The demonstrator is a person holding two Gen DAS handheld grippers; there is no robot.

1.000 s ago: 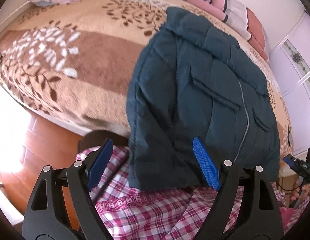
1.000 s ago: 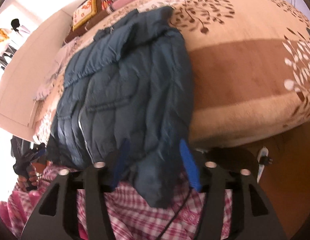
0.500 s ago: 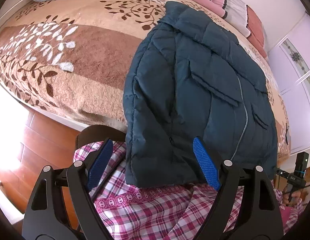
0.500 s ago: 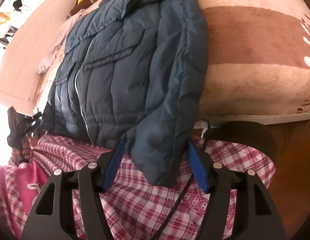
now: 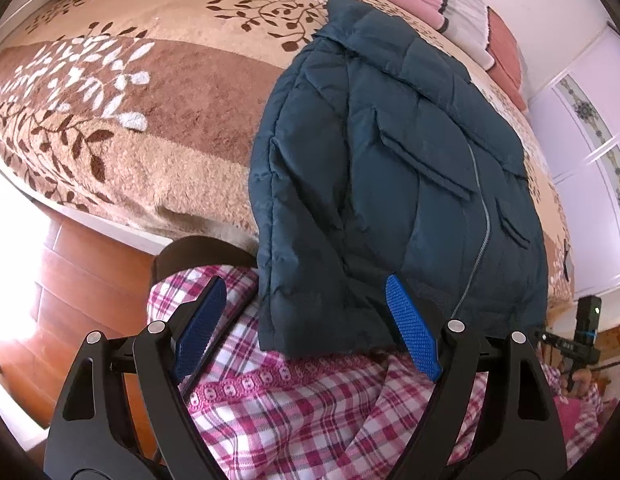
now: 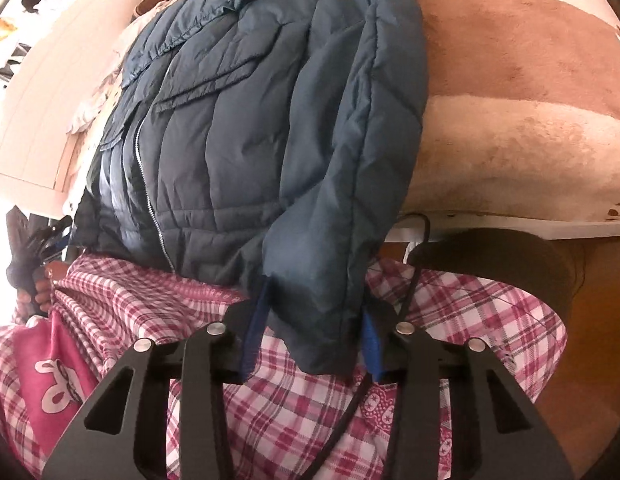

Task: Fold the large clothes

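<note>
From the left wrist view, the left tongs [image 5: 306,328] point steeply down toward the bed's near edge, their blue pads [image 5: 411,330] spread wide with nothing pressed between them. The dark teal padded jacket [image 5: 389,184] lies front-up on the bed [image 5: 122,128], collar toward twelve o'clock and zip running down toward five o'clock; its near left corner hangs over the bed edge and drops into the gap between the pads, nearer the right pad at three o'clock than the left pad at nine o'clock, touching neither that I can tell. Below the tongs, at six o'clock, is the person's pink checked clothing [image 5: 310,412], and the wooden floor [image 5: 58,292] shows at eight o'clock. At four o'clock the other tool is small at the frame's edge. From the right wrist view, the right tongs [image 6: 311,336] also tilt steeply down at the bed edge, and their jaws are closing with the jacket's hanging sleeve end [image 6: 317,292] between them; the pads [image 6: 254,332] sit against both sides of the sleeve, though how firmly they press is not clear. The jacket's body rises from the tongs toward eleven o'clock, the brown and beige blanket spreads toward two o'clock, and a black cable [image 6: 349,408] runs down past the right pad toward six o'clock.
</note>
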